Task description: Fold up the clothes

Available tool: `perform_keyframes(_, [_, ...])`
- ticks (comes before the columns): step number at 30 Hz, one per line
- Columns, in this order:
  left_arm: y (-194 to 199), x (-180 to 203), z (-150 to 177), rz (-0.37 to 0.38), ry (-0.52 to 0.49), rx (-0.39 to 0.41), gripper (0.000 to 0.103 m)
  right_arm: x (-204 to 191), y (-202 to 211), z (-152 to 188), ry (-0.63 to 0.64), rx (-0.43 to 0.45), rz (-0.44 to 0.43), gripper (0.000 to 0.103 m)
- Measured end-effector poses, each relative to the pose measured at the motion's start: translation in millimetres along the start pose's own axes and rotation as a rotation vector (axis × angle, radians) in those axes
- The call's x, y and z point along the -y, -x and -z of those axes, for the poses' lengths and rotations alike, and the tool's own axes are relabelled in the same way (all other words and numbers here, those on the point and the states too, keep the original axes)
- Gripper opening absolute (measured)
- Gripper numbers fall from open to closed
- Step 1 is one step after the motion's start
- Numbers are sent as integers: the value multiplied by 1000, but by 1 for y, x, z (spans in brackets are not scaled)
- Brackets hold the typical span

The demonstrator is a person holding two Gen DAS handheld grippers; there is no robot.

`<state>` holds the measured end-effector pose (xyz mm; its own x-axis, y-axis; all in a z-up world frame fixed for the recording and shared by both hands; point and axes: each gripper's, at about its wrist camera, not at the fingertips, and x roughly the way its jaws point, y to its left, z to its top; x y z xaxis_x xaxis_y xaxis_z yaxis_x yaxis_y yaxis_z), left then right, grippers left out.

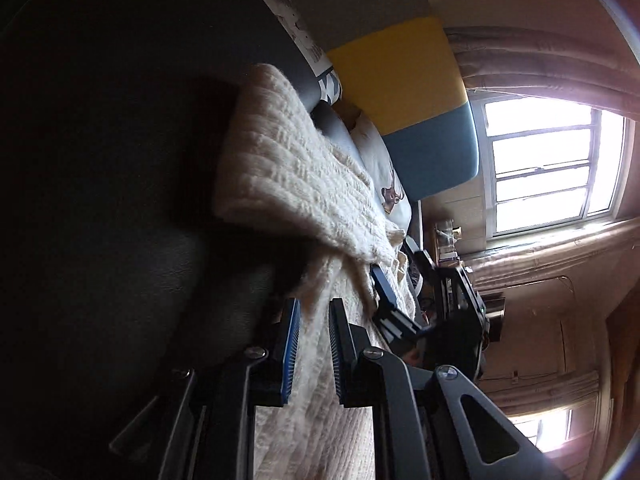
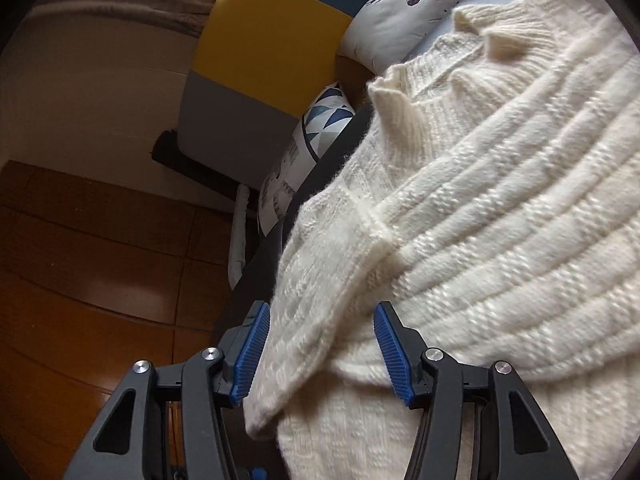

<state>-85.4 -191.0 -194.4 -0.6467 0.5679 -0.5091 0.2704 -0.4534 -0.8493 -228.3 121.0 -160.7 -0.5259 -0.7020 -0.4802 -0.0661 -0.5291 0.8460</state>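
Observation:
A cream ribbed-knit sweater (image 1: 288,168) lies across a dark padded surface (image 1: 140,160), one part folded over another. My left gripper (image 1: 315,304) has a narrow gap that is filled with sweater fabric, and both blue pads press on it. In the right wrist view the sweater (image 2: 500,208) fills the right side, its collar at the top. My right gripper (image 2: 321,310) stands half wide, shut on a thick folded edge of the knit at the surface's rim. The right gripper (image 1: 400,268) also shows in the left wrist view, close beside the left one on the same fabric.
A grey, yellow and teal padded panel (image 2: 260,32) stands behind the surface. A deer-print pillow (image 2: 400,4) and a geometric-print pillow (image 2: 324,120) lean against it. Wooden floor (image 2: 100,260) lies below the edge. A bright window (image 1: 552,160) with curtains is beyond.

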Motion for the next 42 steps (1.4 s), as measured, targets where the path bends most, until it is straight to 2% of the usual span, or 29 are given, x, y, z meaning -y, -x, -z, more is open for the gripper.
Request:
perform_keyframes(2, [1,-1,1,22,-1,-3,13,-6,-10,-1,18,2,20,55])
perform_keyframes(3, [1,0,1,38,-8,-7,13,-7,-15,-1,19,0,26,52])
perform_keyframes(4, [-2,4,2,57,-21,-12,13,-9,-20,-1,22,-3,33,39])
perform_keyframes(5, [-6,9,2,68,-41,-17,13,-11,-25,0,43,-12,62,20])
perform_keyframes(6, [-11,14,1,68,-62,-22,13,-13,-28,1,69,-18,100,11])
perform_keyframes(7, [-17,18,0,65,-78,-29,13,-15,-32,1,95,-24,136,8])
perform_keyframes(10, [-40,27,-4,49,-94,-57,13,-30,-36,2,197,-34,192,8])
perform_keyframes(12, [-54,28,-6,74,-79,-75,13,-47,-36,2,289,-40,231,7])
perform_keyframes(15, [-68,32,-10,128,-43,-70,13,-77,-29,-4,388,-21,221,7])
perform_keyframes(19, [-83,29,-19,193,65,-45,15,-111,-23,-14,475,-8,213,7])
perform_keyframes(22, [-93,26,-28,168,114,-21,16,-129,-11,-22,505,22,196,7])
perform_keyframes(28, [-104,17,-40,51,142,24,16,-169,25,-42,552,120,164,7])
perform_keyframes(31, [-101,10,-46,52,174,53,16,-183,45,-51,590,160,161,7])
perform_keyframes(36, [-94,2,-48,23,189,80,16,-177,75,-64,588,210,195,7])
perform_keyframes(42, [-92,0,-39,-6,149,71,16,-123,108,-76,501,237,272,7])
